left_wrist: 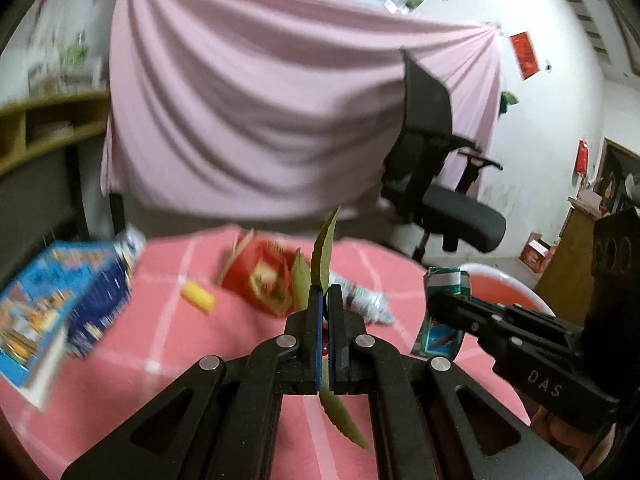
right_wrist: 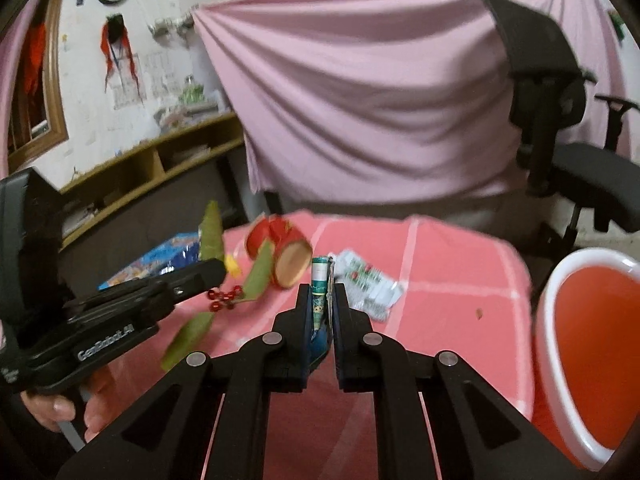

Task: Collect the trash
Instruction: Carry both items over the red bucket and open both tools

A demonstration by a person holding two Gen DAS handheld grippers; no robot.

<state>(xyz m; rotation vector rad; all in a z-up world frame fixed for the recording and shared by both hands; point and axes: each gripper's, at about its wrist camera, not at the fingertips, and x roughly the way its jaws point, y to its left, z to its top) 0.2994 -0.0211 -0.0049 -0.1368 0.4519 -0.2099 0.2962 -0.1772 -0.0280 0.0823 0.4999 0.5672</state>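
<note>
a blue box (left_wrist: 52, 304) lies at the table's (left_wrist: 132, 368) left edge, with a yellow scrap (left_wrist: 198, 298) and a red box (left_wrist: 260, 276) further right. the left gripper (left_wrist: 325, 294) is clamped on a leafy sprig (left_wrist: 322, 256) with red berries (right_wrist: 224, 298), lifted clear of the pink cloth. a crumpled wrapper (right_wrist: 368, 284) lies on the cloth beyond. the right gripper (right_wrist: 325, 292) is clamped on a small green carton (right_wrist: 320, 292), also off the table. a red bin (right_wrist: 592, 352) stands just beside the table's right edge.
</note>
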